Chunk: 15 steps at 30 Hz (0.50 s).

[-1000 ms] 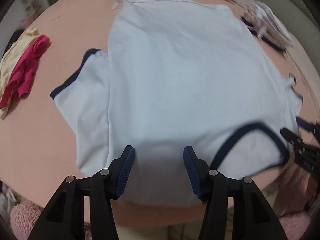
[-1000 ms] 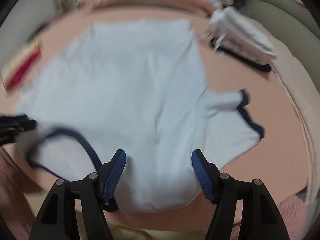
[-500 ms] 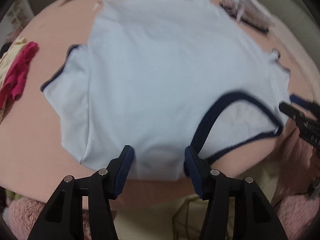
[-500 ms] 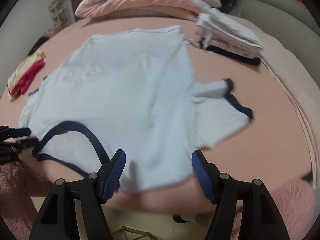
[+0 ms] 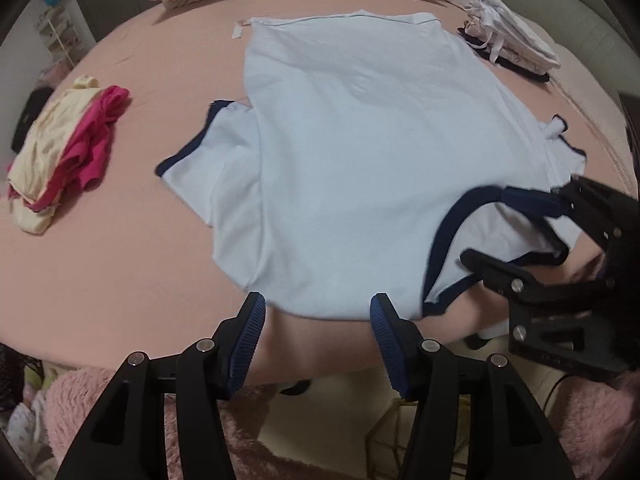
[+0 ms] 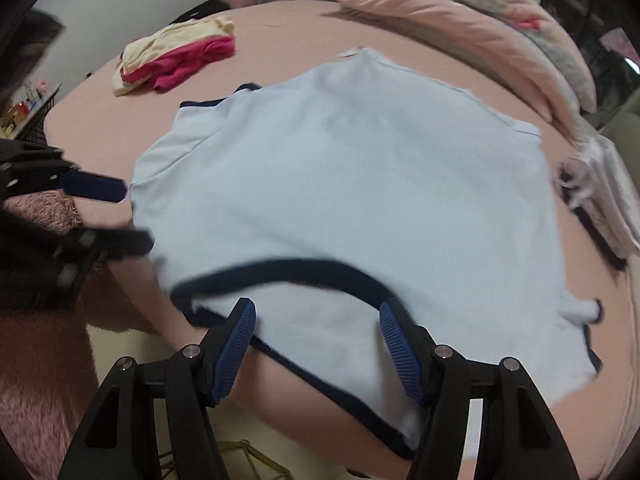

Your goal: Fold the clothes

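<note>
A pale blue cotton T-shirt with navy trim point(image 5: 360, 168) is spread flat on a bed covered by a salmon-pink sheet point(image 5: 120, 240), its navy-edged neckline lying at the near edge of the bed. The left claw point(image 5: 316, 344) is held released above that near hem, with nothing gripped. The right claw point(image 6: 316, 344) is seen closing over the neckline, its pads not yet pressed on the cloth. Bare sheet is left to the left of the shirt, before a crumpled pink and cream heap of clothes point(image 5: 60, 148); a folded white stack point(image 5: 512, 48) is set near the far right corner.
</note>
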{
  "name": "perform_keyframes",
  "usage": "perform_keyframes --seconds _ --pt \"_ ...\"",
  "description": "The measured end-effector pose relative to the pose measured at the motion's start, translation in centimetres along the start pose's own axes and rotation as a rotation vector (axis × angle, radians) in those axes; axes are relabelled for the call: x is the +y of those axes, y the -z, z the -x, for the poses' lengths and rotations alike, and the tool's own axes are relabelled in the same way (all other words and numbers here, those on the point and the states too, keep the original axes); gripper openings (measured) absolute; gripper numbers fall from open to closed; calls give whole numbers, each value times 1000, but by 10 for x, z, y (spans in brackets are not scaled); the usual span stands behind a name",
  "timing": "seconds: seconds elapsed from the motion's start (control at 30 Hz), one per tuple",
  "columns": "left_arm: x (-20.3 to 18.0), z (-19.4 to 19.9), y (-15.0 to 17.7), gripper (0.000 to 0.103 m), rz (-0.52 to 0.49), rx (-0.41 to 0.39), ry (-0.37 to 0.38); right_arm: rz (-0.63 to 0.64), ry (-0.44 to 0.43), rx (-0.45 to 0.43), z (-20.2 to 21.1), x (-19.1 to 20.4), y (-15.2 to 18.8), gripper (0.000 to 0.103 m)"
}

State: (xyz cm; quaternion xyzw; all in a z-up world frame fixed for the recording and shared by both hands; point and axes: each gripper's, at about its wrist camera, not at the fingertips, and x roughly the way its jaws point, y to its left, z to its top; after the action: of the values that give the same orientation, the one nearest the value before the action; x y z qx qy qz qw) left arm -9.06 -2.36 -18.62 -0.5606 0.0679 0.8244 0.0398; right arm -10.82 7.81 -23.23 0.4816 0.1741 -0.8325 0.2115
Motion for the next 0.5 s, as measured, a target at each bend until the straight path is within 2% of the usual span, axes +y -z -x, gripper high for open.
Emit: perform_keyframes --seconds 0.07,0.2,0.23,0.4,0.5 --pt "-2 -13 -4 52 -2 0 -80 13 13 8 -8 8 -1 64" --pt "-2 -27 -16 52 48 -19 2 -15 0 22 -10 18 7 64" --pt "-4 -30 -20 52 42 -23 1 -26 -15 21 -8 18 9 64" --pt "-6 -40 -9 52 67 -25 26 68 15 7 -6 38 5 64" --pt "-5 -41 -4 52 80 -28 41 60 -47 1 -6 42 0 64"
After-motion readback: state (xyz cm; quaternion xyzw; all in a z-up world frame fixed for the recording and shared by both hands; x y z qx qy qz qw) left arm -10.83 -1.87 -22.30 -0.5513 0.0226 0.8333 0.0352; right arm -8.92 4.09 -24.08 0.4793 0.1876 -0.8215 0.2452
